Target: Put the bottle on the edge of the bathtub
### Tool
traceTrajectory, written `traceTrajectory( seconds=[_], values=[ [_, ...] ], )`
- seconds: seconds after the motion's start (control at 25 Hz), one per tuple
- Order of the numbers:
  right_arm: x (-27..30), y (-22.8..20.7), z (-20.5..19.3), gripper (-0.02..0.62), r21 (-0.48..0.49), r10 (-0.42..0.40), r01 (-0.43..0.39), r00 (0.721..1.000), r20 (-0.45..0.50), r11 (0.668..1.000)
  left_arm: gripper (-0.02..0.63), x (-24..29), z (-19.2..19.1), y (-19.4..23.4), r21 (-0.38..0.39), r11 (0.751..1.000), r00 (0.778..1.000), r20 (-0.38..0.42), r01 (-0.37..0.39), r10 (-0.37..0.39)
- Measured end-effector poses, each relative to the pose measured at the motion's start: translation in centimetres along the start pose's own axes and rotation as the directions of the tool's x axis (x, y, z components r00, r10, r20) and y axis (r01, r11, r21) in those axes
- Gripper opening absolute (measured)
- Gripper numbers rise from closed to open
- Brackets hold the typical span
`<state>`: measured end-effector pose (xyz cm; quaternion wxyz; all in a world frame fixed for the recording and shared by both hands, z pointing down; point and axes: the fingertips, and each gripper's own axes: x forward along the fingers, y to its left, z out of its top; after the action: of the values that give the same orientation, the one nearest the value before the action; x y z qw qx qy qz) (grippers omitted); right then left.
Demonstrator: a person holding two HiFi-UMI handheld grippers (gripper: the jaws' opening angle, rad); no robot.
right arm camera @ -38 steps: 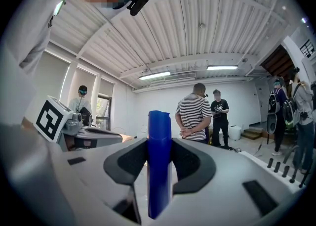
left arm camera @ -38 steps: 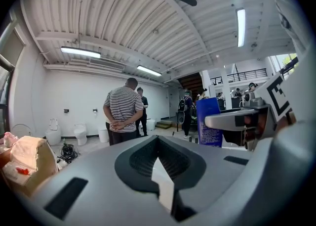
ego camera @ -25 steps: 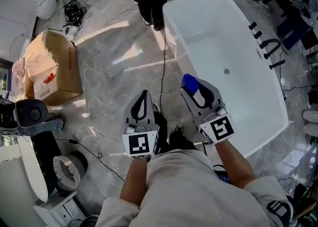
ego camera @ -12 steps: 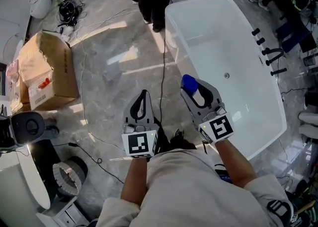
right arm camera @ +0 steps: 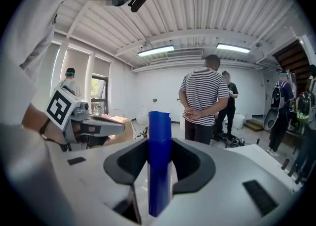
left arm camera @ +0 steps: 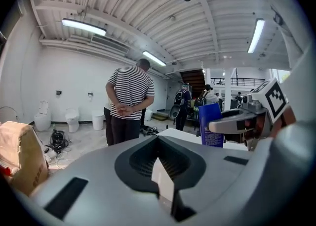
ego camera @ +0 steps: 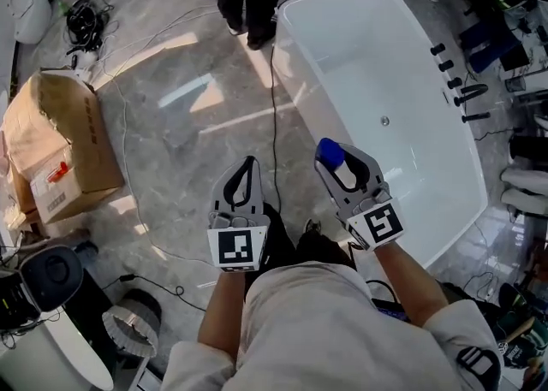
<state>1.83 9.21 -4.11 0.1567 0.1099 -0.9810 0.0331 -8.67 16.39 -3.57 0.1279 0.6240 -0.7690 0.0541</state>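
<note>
Bottle (ego camera: 329,154) held over the bathtub's (ego camera: 287,43) near rim, not set down

The right claw (ego camera: 340,156) stays clamped on the blue-capped bottle, which hangs above the tub's long near edge. The left claw (ego camera: 248,161) has its jaws together and holds nothing, low over the floor beside it. Since a second ago both grips are unchanged, while the cardboard box (ego camera: 51,150) has slid toward the head view's left edge.

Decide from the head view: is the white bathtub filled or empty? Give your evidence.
Empty. The bathtub shows a bare white floor and its drain plainly, with no water and nothing lying inside.
</note>
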Motion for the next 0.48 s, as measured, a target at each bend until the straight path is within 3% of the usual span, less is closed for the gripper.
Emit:
traceTrajectory(
  seconds=[0.12,0.24,0.48],
  values=[
    [2.7,0.3,-0.5,0.158,0.008,-0.01,0.01,1.0,-0.022,1.0,0.011,2.0,-1.2,2.2,0.017,0.998,0.998,-0.037,0.06,-0.059],
    [4.1,-0.3,-1.2,0.158,0.018,-0.072,0.073,0.997,-0.038,0.997,0.011,4.0,-2.5,3.1,0.043,0.993,0.991,-0.073,0.114,-0.111],
    [5.5,-2.9,-5.1,0.158,0.078,-0.114,0.123,0.987,-0.112,0.989,0.011,7.4,-7.0,3.1,0.022,0.987,0.979,-0.134,0.159,-0.155]
  ],
)
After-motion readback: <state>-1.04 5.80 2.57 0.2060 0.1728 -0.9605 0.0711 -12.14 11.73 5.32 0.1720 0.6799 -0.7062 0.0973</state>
